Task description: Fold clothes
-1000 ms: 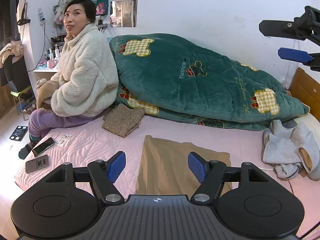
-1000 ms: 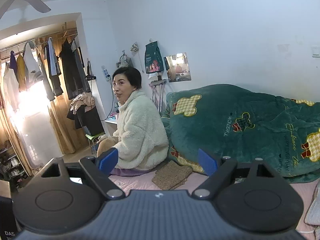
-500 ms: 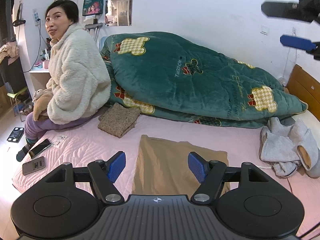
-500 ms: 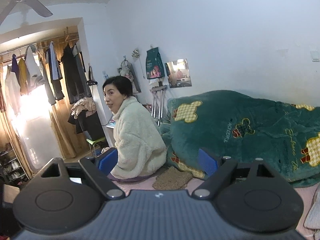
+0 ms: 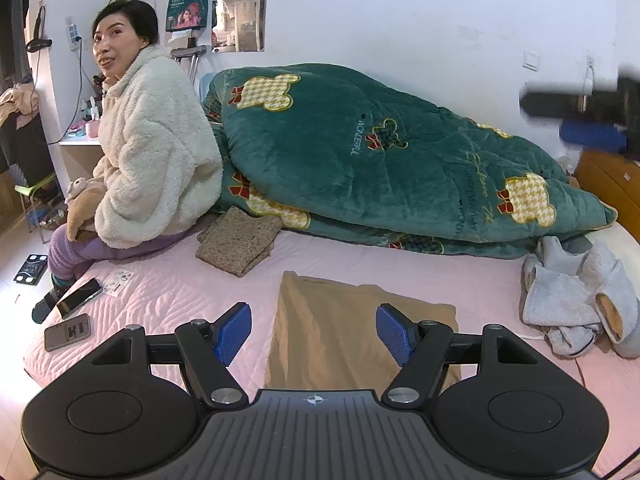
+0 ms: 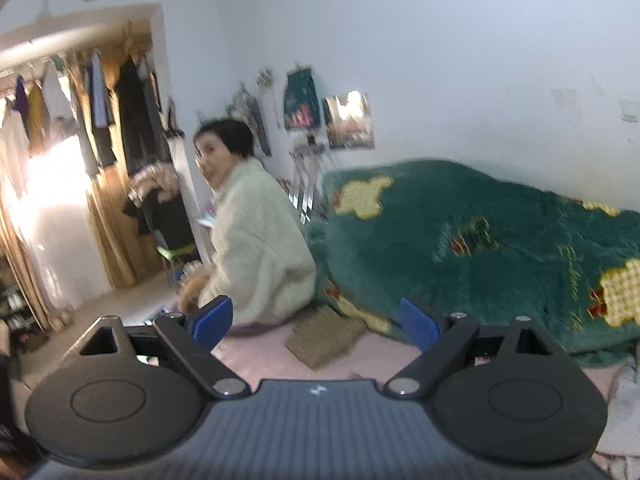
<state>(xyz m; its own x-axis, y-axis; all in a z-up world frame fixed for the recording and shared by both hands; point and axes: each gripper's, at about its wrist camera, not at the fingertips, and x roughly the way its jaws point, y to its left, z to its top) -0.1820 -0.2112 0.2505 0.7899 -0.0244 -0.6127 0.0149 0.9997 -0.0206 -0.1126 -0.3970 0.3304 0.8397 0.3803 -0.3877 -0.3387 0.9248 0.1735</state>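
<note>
A folded tan garment [image 5: 348,332] lies flat on the pink bed sheet [image 5: 168,292], right in front of my left gripper [image 5: 314,334], which is open, empty and held above the garment's near edge. A folded brown knitted garment [image 5: 238,242] lies further back, also in the right wrist view [image 6: 324,338]. A crumpled grey garment [image 5: 580,296] lies at the right. My right gripper [image 6: 316,320] is open and empty, held high in the air; it shows blurred at the right edge of the left wrist view [image 5: 584,120].
A woman in a white fleece jacket [image 5: 152,152] sits on the bed's far left corner. A big green quilt [image 5: 400,160] is heaped along the wall. Two phones [image 5: 74,314] lie at the bed's left edge. A wooden headboard [image 5: 612,184] stands at the right.
My right gripper has swung downward, blurring its view. My left gripper has shifted slightly; the tan garment has stayed flat.
</note>
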